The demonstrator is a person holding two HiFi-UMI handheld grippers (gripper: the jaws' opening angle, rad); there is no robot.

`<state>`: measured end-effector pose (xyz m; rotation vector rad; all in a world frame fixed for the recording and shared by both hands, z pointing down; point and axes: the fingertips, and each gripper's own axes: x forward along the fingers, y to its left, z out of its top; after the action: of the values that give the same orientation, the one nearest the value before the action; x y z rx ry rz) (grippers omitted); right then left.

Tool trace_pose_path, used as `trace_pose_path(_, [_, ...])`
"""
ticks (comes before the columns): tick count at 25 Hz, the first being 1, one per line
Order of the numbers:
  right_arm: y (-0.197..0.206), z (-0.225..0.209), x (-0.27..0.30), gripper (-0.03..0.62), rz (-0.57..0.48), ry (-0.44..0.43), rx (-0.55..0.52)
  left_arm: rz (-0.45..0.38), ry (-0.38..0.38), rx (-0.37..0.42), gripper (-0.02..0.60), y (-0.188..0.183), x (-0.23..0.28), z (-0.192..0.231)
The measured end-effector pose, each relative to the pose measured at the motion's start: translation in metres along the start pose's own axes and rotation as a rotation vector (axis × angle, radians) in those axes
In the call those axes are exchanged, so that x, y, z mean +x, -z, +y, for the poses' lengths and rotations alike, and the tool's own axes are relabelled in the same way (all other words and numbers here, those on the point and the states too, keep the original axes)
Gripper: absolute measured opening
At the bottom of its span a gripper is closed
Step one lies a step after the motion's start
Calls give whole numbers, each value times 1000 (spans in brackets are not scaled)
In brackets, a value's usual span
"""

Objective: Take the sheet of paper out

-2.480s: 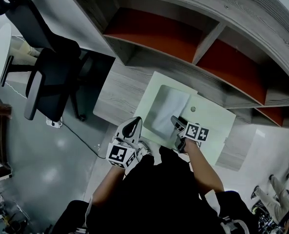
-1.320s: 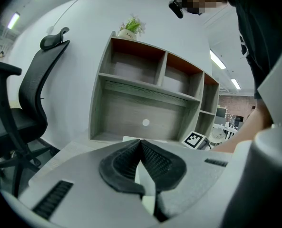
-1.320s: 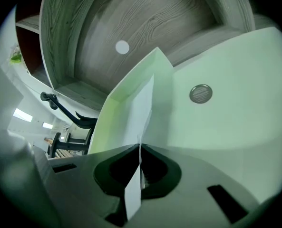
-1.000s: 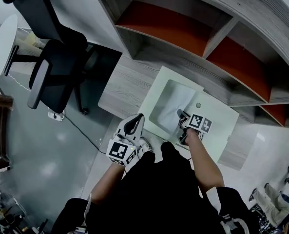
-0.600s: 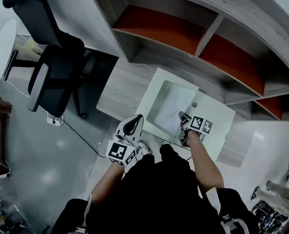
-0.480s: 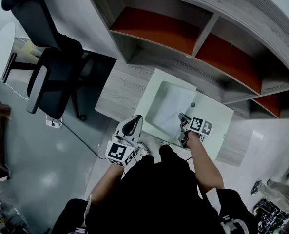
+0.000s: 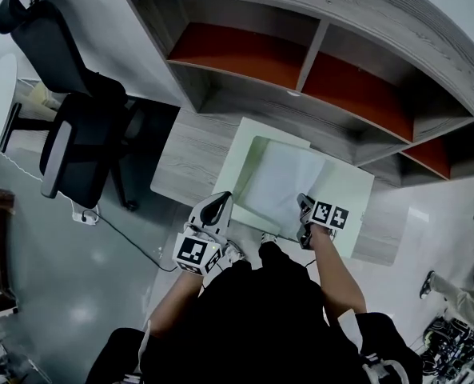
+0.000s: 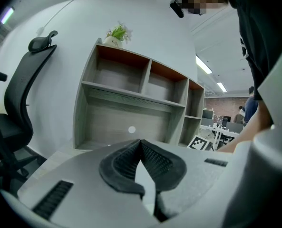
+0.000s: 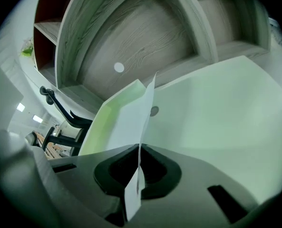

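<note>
A pale green folder [image 7: 347, 208] lies open on the wooden desk [image 7: 187, 152]. A white sheet of paper [image 7: 280, 184] lies partly out of its pocket, spread toward the right. My right gripper [image 7: 304, 204] is shut on the sheet's near edge. In the right gripper view the paper [image 9: 127, 120] runs edge-on into the right gripper [image 9: 139, 150], with the folder [image 9: 217, 103] flat behind it. My left gripper [image 7: 218, 207] hovers at the desk's front edge, left of the folder, touching nothing. In its own view the left gripper [image 8: 141, 144] has its pads meeting, with nothing between them.
A grey shelf unit [image 7: 244, 54] with orange back panels rises behind the desk. A black office chair [image 7: 75, 134] stands on the floor to the left. A potted plant [image 8: 116, 34] sits on top of the shelves. A person stands far right [image 7: 452, 294].
The right gripper has moved to the right with the sheet, and more of the paper lies out of the folder's pocket. The left gripper has hardly moved.
</note>
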<state>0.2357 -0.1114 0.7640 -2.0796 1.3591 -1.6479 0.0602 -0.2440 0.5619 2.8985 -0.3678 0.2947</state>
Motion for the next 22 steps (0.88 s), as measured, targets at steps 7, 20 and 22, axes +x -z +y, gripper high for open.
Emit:
trace_pose_path(7, [-6, -17, -22, 23, -49, 54, -54, -6, 54, 64, 6, -7, 8, -22])
trace_pose_path(20, [-13, -42, -71, 23, -131, 141, -163, -2, 123, 89, 6, -5, 22, -66])
trace_pose_path(22, [-14, -44, -79, 23, -148, 160, -195, 2, 133, 88, 6, -4, 24, -72])
